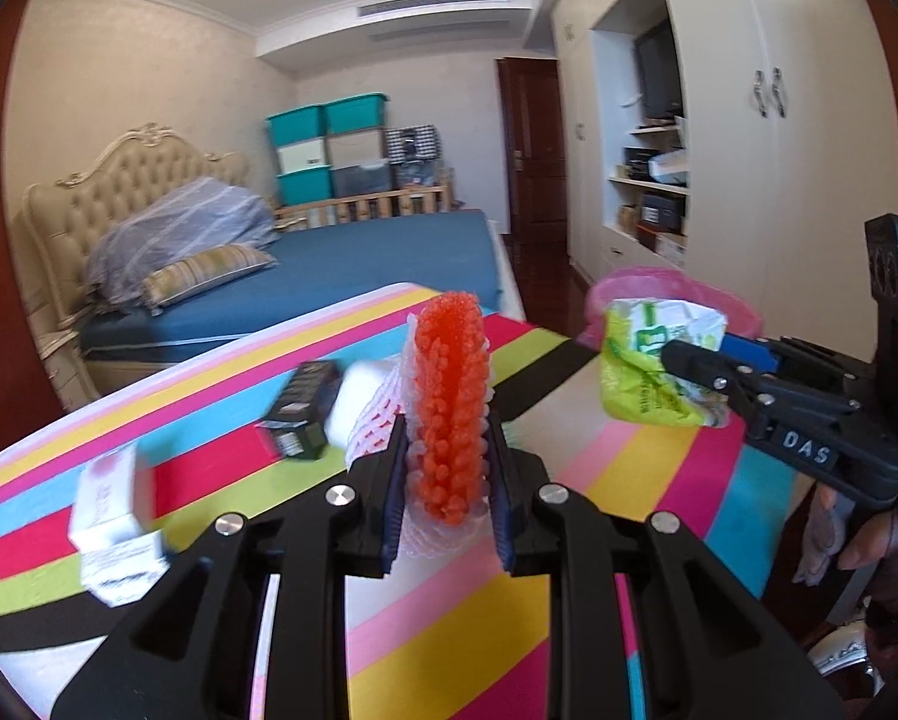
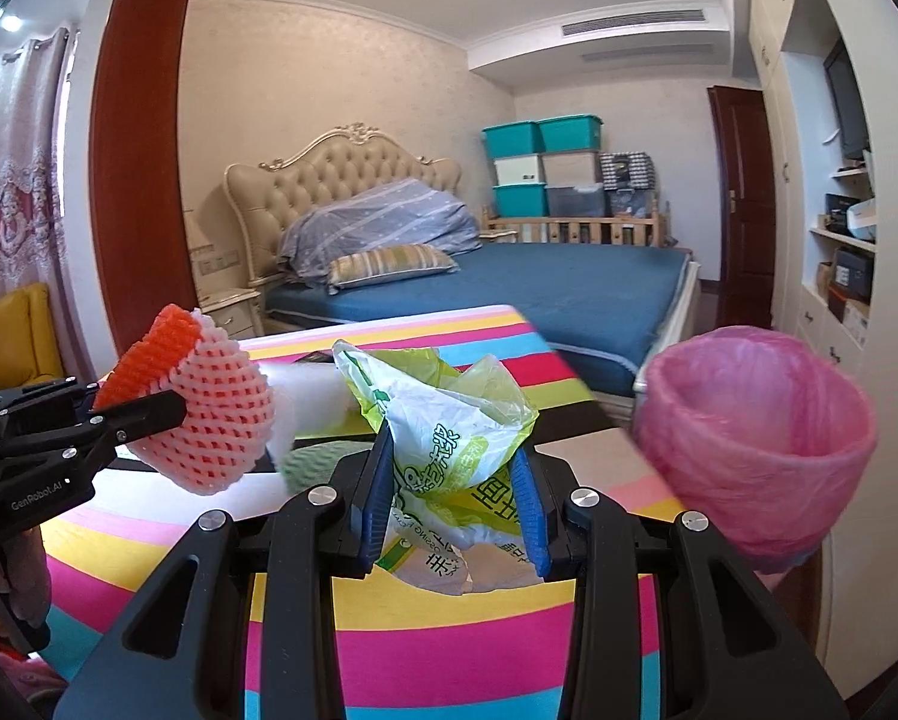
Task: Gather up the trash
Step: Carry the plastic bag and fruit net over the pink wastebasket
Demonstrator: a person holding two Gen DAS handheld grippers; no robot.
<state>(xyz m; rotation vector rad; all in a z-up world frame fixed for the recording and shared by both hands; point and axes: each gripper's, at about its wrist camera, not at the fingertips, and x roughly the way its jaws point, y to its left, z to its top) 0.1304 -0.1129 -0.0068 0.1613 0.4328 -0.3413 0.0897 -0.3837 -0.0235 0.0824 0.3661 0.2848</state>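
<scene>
The right wrist view shows the right gripper [image 2: 452, 492] clamped on a crumpled green plastic bag [image 2: 443, 438] at lower centre, the left gripper [image 1: 446, 468] pinching orange foam netting [image 1: 452, 390], so each should release only above the pink-lined bin [image 2: 755, 438] at right.

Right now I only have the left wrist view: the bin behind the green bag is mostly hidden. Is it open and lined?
Observer: Yes. In the right wrist view the pink-lined bin stands open-mouthed beside the striped table.
Reviewer: And what exactly is the left gripper clamped on? I see orange foam.
Observer: The left gripper is shut on an orange foam net with a pink foam fruit net pressed against it.
Reviewer: Is the right gripper's hold solid?
Observer: The right gripper has the green-and-white plastic bag bunched between both fingers.
</scene>
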